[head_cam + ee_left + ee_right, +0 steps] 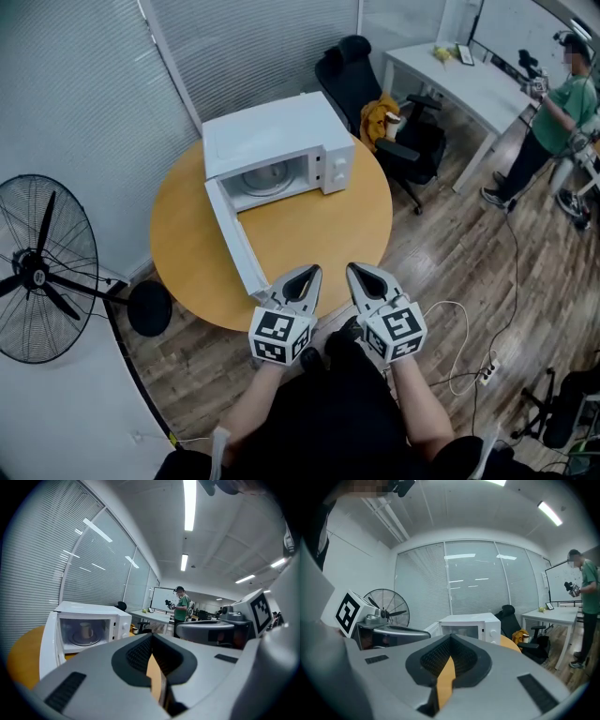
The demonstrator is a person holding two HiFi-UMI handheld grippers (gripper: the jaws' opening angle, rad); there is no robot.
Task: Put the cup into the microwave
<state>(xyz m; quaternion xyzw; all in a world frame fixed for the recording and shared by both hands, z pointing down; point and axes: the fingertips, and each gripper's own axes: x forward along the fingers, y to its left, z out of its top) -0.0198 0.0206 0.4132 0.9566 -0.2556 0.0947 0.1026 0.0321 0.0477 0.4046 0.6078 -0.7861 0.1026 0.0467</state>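
No legible txt, labels or nos. in any view

A round wooden table (328,225) carries a white microwave (281,131), set toward its far edge. The microwave's door (234,239) stands open, swung out over the tabletop in front of the microwave's left side. The table stands on a plank floor (450,272). Left of the microwave, a fan (42,267) stands on that floor.
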